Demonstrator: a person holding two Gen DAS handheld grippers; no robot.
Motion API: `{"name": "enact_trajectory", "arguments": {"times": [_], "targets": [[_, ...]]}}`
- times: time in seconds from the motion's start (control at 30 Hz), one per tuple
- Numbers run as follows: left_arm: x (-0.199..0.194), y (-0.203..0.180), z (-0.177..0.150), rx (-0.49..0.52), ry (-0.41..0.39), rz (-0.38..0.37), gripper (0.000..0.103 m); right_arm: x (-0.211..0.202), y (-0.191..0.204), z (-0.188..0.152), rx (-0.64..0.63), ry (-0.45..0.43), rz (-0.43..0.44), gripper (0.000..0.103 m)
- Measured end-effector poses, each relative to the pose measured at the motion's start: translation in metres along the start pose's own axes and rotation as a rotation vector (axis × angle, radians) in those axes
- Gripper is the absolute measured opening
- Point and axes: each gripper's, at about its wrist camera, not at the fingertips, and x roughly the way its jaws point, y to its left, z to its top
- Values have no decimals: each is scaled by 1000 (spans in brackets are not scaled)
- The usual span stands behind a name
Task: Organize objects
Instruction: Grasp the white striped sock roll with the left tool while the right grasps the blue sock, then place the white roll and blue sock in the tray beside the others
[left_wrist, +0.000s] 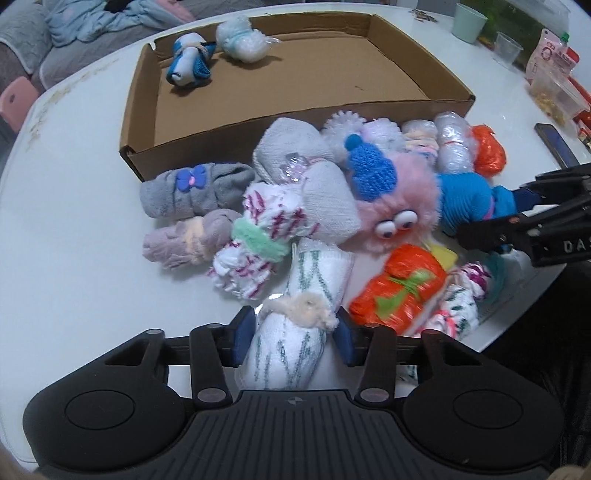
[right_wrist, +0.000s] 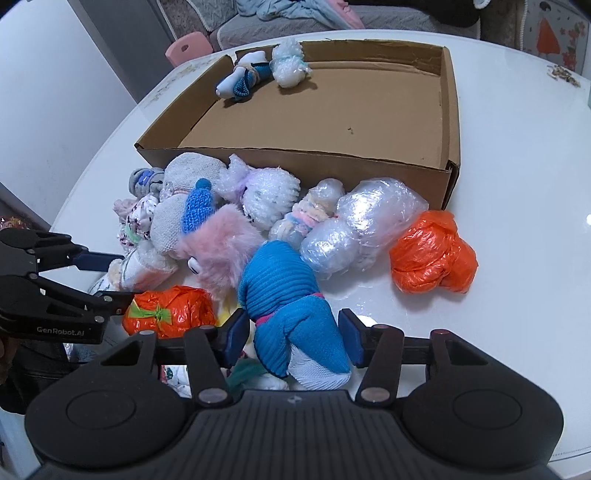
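Note:
A pile of rolled socks and soft bundles lies on the white table (left_wrist: 74, 229) in front of a shallow cardboard box (left_wrist: 140, 110). Two bundles lie in the box's far corner: a blue-and-white roll (left_wrist: 190, 66) and a pale wrapped one (left_wrist: 242, 40). My left gripper (left_wrist: 293, 334) straddles a white sock roll with green lines (left_wrist: 299, 332); its pads touch the roll's sides. My right gripper (right_wrist: 291, 332) straddles a blue knit sock roll (right_wrist: 291, 306), with small gaps at the pads. A pink furry toy with a blue hat (left_wrist: 399, 206) sits mid-pile.
Orange plastic bundles (right_wrist: 432, 254) and clear-wrapped bundles (right_wrist: 365, 218) lie at the pile's right. A green cup (left_wrist: 469, 22), a clear cup (left_wrist: 508, 50), snack packets (left_wrist: 550, 62) and a phone (left_wrist: 556, 144) stand at the table's far right. A sofa with clothes is behind.

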Motion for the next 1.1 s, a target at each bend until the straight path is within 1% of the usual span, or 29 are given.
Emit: {"name": "enact_trajectory", "arguments": {"times": [0.07, 0.2, 0.23, 0.37, 0.53, 0.7, 0.9, 0.97, 1.1], "targets": [[-2, -1, -2, -13, 2, -17, 48, -1, -1, 0, 3, -3, 7, 46], [-10, -6, -6, -1, -9, -26, 48, -7, 0, -1, -5, -8, 12, 44], [-12, -7, -3, -1, -5, -30, 48, -8, -1, -1, -1, -7, 16, 44], [-11, -8, 0, 2, 2, -26, 48, -17, -5, 0, 5, -13, 31, 42], [-21, -2, 0, 1, -17, -21, 48, -20, -6, 3, 7, -28, 47, 40], [-28, 2, 2, -8, -23, -30, 48, -17, -2, 2, -22, -8, 54, 39], [-45, 3, 8, -8, -61, -38, 48, -31, -2, 3, -18, -50, 81, 39], [-49, 4, 11, -16, -72, -48, 48, -36, -5, 5, 4, -49, 92, 39], [-60, 7, 22, -46, -100, -63, 48, -60, -10, 9, 42, -93, 136, 39]]}}
